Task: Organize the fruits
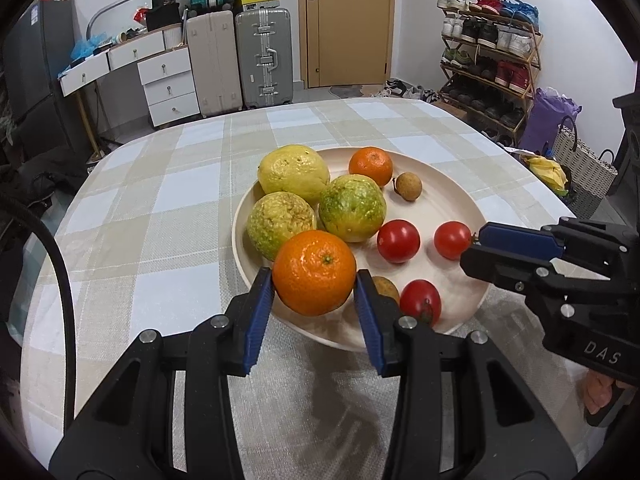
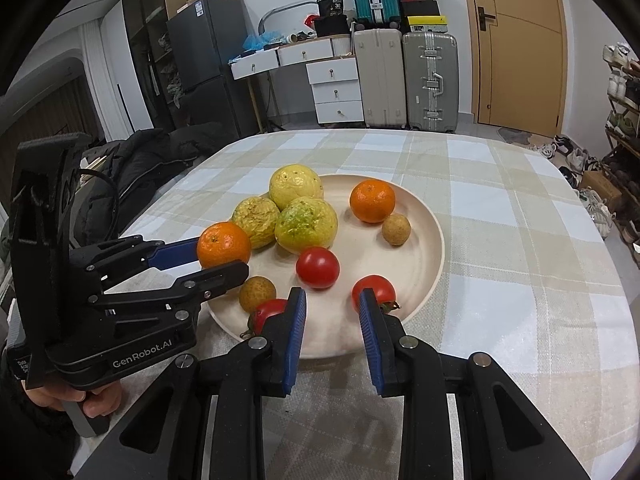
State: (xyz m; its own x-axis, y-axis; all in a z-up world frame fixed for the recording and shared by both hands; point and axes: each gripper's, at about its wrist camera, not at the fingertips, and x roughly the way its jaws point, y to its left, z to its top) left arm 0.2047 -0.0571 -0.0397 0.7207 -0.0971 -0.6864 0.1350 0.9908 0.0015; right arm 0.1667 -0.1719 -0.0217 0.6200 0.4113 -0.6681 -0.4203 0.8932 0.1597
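Over the near left rim of the round cream plate (image 1: 460, 200), the left gripper (image 1: 315, 280) squeezes a round orange mandarin (image 1: 315, 272), stem dimple facing up. Right gripper (image 2: 332, 308) hangs open, nothing inside, near two red tomatoes.

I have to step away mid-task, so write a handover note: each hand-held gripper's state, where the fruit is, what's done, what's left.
Left hand-held gripper: shut on the large orange, held at the plate's near-left rim.
Right hand-held gripper: open, empty, over the plate's near edge beside a tomato.
On the plate: three yellow-green fruits, a small orange, three tomatoes, two small brown fruits.
Done: fruit gathered on the plate.
Left: set the large orange down.
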